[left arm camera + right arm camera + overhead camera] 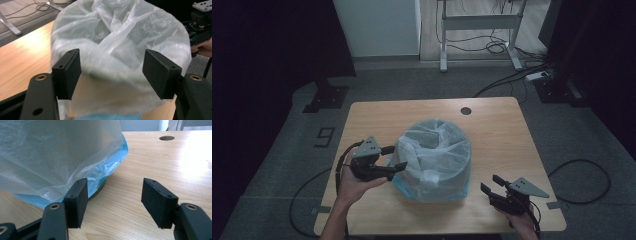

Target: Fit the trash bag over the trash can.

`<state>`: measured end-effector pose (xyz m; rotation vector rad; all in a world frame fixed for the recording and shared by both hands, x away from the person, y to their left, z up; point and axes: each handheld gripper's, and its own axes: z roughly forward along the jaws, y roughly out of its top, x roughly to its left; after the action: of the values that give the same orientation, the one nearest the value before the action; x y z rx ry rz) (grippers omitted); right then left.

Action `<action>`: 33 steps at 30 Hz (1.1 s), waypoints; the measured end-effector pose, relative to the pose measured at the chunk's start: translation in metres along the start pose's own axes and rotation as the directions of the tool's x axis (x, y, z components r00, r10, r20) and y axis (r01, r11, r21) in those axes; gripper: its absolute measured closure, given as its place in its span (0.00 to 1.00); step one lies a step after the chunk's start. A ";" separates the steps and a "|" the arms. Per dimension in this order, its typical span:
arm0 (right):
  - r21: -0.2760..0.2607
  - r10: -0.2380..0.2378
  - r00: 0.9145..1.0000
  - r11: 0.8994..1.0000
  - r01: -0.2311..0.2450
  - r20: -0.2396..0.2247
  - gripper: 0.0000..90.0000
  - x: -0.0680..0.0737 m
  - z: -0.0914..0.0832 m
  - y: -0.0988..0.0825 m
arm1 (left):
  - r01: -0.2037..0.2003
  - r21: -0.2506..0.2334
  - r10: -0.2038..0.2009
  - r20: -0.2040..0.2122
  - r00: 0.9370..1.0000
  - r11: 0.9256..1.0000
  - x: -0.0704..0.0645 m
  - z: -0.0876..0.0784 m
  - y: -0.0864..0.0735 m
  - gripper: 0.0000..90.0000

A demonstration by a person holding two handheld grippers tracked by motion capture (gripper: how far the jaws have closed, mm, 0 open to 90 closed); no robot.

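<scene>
A round bin wrapped in a translucent plastic bag [434, 160] stands in the middle of the wooden table [497, 130]. The bag's blue hem [110, 167] hangs near the tabletop. My left gripper [396, 157] is at the bin's left side, pointing at it. Its jaws [111, 72] are open, with the bag [117, 37] bulging just beyond them and neither pad pressing on it. My right gripper [490, 183] rests low near the front right of the table. It is open [113, 200] with bare wood between its pads, and the bag [50, 152] is to its left.
A round cable hole [466, 110] sits near the table's far edge. Beyond the table are a white desk frame [479, 22], floor cables and a power strip [537, 76]. The right gripper [200, 22] shows past the bag in the left gripper view.
</scene>
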<state>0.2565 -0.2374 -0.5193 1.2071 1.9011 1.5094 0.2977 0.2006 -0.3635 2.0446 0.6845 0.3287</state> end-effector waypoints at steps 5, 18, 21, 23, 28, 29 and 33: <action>0.006 -0.001 1.000 1.000 0.001 0.007 0.41 -0.002 0.000 -0.001 | 0.032 -0.010 -0.032 -0.014 0.999 0.999 0.004 -0.008 -0.024 0.33; 0.017 -0.004 1.000 1.000 0.004 0.017 0.41 -0.003 0.001 -0.004 | 0.128 -0.046 -0.130 -0.028 0.991 0.991 0.005 -0.011 -0.088 0.32; 0.017 -0.004 1.000 1.000 0.004 0.018 0.41 -0.004 0.001 -0.004 | 0.153 -0.055 -0.155 -0.028 0.988 0.987 0.006 -0.012 -0.102 0.32; 0.019 -0.004 1.000 1.000 0.004 0.019 0.41 -0.004 0.001 -0.004 | 0.169 -0.058 -0.171 -0.029 0.985 0.984 0.008 -0.012 -0.110 0.32; 0.021 -0.006 1.000 1.000 0.005 0.022 0.41 -0.005 0.001 -0.005 | 0.193 -0.059 -0.195 -0.029 0.980 0.979 0.010 -0.013 -0.123 0.33; 0.021 -0.007 1.000 1.000 0.006 0.022 0.41 -0.005 0.001 -0.005 | 0.194 -0.058 -0.196 -0.030 0.980 0.979 0.010 -0.013 -0.124 0.33; 0.023 -0.007 1.000 1.000 0.007 0.023 0.40 -0.005 0.001 -0.005 | 0.189 -0.048 -0.191 -0.039 0.981 0.981 0.010 -0.010 -0.125 0.33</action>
<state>0.2585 -0.2409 -0.5249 1.2212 1.9106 1.4680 0.2588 0.2661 -0.4637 1.9176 0.8848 0.2753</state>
